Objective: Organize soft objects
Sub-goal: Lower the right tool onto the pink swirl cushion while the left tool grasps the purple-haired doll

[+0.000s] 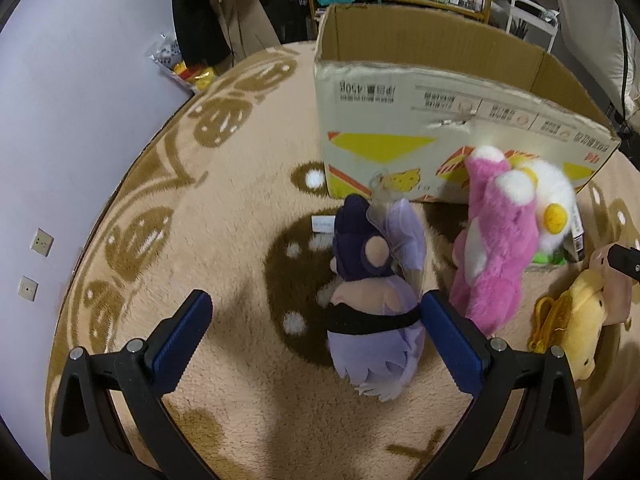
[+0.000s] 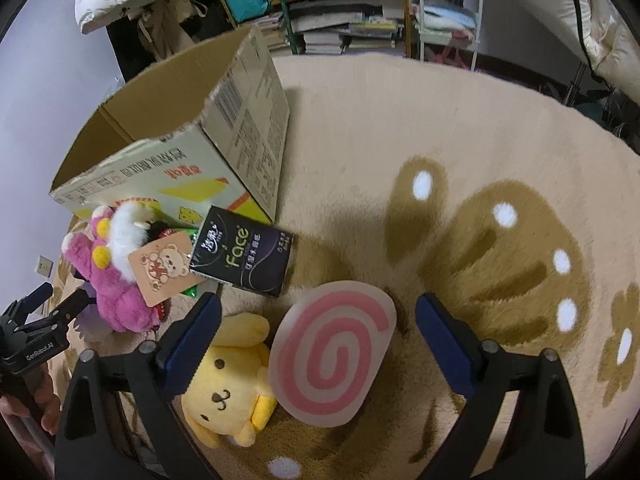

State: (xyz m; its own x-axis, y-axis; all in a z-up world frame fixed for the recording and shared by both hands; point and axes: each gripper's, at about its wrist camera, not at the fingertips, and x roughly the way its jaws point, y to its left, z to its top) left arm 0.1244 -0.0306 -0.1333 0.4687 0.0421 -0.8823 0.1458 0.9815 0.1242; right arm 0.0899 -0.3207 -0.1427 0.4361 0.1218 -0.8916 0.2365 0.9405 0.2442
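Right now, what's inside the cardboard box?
Only bare brown inner walls of the cardboard box show from either wrist view. Its near wall hides the floor, so any contents cannot be seen.

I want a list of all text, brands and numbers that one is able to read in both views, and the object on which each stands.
"Face": on the black tissue pack.
"GenRobot.AI": on the left gripper, in the right wrist view.
"450g", printed upside down: on the cardboard box.
Other print on the box, the red characters included, is too blurred to read.
The small characters on the tissue pack are too small to read.
The bear tag shows only a picture.
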